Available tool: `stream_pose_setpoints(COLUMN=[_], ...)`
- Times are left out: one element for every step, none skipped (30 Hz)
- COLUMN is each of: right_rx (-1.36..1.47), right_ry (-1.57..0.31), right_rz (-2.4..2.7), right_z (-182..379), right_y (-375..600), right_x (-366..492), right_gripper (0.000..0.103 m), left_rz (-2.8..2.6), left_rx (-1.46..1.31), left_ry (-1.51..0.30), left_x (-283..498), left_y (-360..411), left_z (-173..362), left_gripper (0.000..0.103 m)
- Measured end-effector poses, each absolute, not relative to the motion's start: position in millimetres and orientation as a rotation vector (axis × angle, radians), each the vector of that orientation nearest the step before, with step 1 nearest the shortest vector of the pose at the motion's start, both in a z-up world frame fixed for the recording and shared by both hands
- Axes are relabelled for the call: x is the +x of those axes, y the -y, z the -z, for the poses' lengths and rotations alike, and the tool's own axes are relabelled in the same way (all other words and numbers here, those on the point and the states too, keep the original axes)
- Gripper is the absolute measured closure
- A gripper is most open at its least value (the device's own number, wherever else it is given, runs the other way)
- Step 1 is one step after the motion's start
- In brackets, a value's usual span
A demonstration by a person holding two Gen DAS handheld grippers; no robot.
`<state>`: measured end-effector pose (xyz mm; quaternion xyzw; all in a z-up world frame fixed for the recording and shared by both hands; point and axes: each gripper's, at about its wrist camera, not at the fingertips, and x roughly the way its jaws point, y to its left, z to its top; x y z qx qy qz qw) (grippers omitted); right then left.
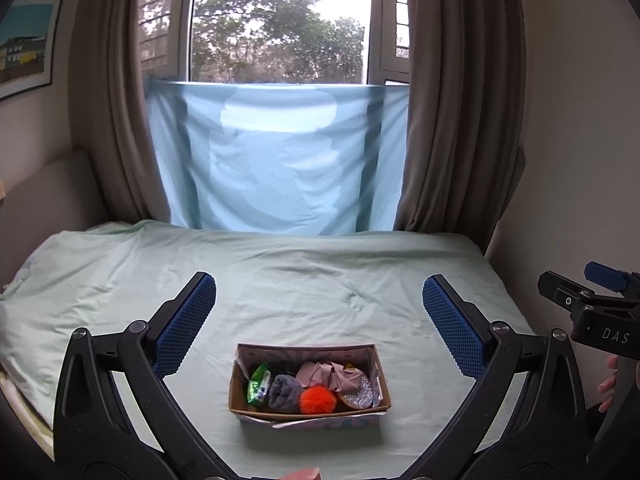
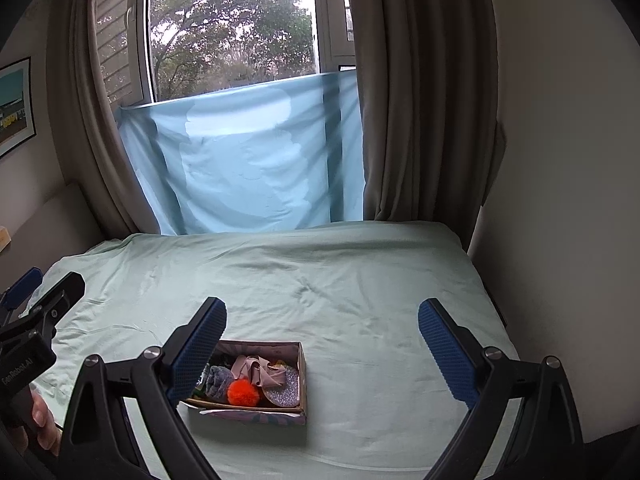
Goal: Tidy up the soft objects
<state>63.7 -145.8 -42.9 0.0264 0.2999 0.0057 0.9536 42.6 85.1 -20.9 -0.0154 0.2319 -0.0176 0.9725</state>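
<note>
Left wrist view shows the box (image 1: 308,396) lying crosswise on the bed (image 1: 320,280), holding pompom (image 1: 317,399), sock (image 1: 284,392), pink cloth (image 1: 328,374); left gripper (image 1: 320,316) and right gripper (image 2: 320,340) gape wide, empty.

The right hand-held gripper's blue-padded finger (image 2: 196,354) hides the open cardboard box's (image 2: 303,364) left end; a pink object (image 1: 302,474) is cut off by the bottom edge.
</note>
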Motion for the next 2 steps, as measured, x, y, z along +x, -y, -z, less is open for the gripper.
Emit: stream_pose_setpoints(right_rx=[0.051,0.046], right_ry=[-0.622,-0.635], right_rz=[-0.009,-0.005], right_z=[45.4,47.8], right_y=[145.7,145.0], right_x=[64.8,65.7], right_gripper=[0.007,0.007], left_rz=[0.034,0.034], left_rx=[-0.030,-0.030], left_ry=[-0.479,-0.493], left_x=[44.7,47.9], left_y=[-83.7,-82.4], left_z=[23.8,27.9], left_gripper=[0.000,0.000])
